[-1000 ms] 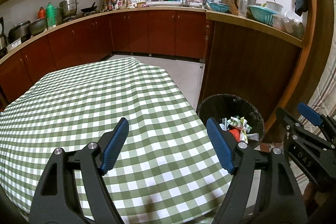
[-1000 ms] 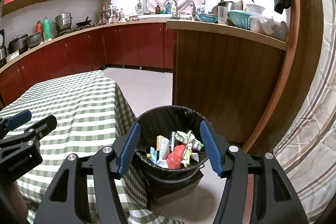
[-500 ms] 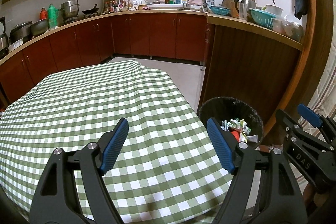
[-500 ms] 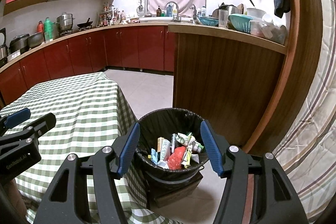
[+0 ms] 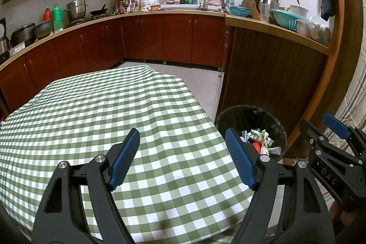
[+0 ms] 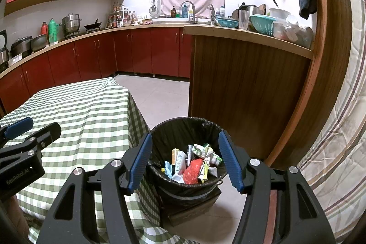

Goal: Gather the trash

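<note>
Seemingly the collecting is close to finished, judging from how things lie: the crumpled wrappers, small cartons and a red plastic scrap that make up the trash (image 6: 193, 162) sit heaped in the bottom of the round black bin with its black liner bag (image 6: 183, 127), and the bench draped in a green-and-white checked cloth (image 5: 96, 111) shows no litter anywhere on the part in view. Its near corners fall outside both views, so I cannot say that nothing at all is left. The left claw (image 5: 183, 159) hangs above the near part of the cloth, released, its blue-padded jaws standing wide with only bare cloth between them. The right claw (image 6: 185, 159) hangs over the mouth of the bin, likewise released and empty, the trash seen well below and between its jaws, not touching them. What remains, by my reckoning, is at most a last check of the bench. The bin stands on the pale tiled floor (image 6: 160, 95) just beside the draped side of the bench, on what looks like a low dark box, with the brown wood-panelled counter side (image 6: 240, 88) close behind it. That makes a tight pocket; open floor lies farther off, toward the red-brown lower cabinets (image 5: 176, 38). The two claws are near each other, each showing at the edge of the other's view.
</note>
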Motion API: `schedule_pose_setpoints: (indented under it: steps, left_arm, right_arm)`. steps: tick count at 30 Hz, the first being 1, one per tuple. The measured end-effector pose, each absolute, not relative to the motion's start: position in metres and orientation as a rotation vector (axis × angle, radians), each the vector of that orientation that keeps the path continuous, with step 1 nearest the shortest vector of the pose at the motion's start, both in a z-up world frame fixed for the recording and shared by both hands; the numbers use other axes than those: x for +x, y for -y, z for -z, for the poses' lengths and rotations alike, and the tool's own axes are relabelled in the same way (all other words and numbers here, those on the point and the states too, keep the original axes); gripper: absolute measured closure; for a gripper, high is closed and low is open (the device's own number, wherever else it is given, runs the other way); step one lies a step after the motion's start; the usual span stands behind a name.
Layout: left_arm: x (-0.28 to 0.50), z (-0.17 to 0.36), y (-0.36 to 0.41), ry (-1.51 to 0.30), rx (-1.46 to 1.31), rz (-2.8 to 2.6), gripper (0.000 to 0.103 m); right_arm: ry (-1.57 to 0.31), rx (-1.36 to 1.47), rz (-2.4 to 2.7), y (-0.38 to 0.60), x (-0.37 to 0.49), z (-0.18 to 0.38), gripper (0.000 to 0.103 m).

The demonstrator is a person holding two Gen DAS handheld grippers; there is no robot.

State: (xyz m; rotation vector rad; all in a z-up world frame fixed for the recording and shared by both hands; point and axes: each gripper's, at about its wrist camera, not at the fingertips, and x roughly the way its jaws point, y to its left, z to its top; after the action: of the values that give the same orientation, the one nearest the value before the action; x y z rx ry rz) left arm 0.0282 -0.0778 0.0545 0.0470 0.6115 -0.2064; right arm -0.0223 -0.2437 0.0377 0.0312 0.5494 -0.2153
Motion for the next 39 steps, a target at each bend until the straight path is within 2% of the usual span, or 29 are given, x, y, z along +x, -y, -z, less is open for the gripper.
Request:
schedule_pose_setpoints:
  steps: [4, 13, 20, 29, 39]
  left_arm:
    - [0.0275, -0.0545, 0.0781, -0.610, 0.046, 0.202, 0.023]
    - [0.0278, -0.0538, 0.0793, -0.606, 0.048, 0.202, 0.022]
    - [0.0244, -0.0582, 0.0778, -0.573, 0.044, 0.204, 0.013]
    - [0.0235, -0.0587, 0.0798, -0.565, 0.043, 0.204, 0.006]
    - [0.0216, -0.0577, 0.0826, -0.563, 0.050, 0.222, 0.005]
  right_arm:
    - [-0.550, 0.032, 0.216, 0.2437, -0.0224, -0.0369, 0.044]
    - [-0.550, 0.032, 0.215, 0.2435, -0.0224, -0.0370, 0.044]
    - [-0.549, 0.032, 0.216, 0.2433, -0.0226, -0.0367, 0.044]
    - [-0.550, 0.032, 0.216, 0.2429, -0.0221, -0.0366, 0.044]
    - [-0.550, 0.031, 0.215, 0.2426, -0.0226, -0.0361, 0.042]
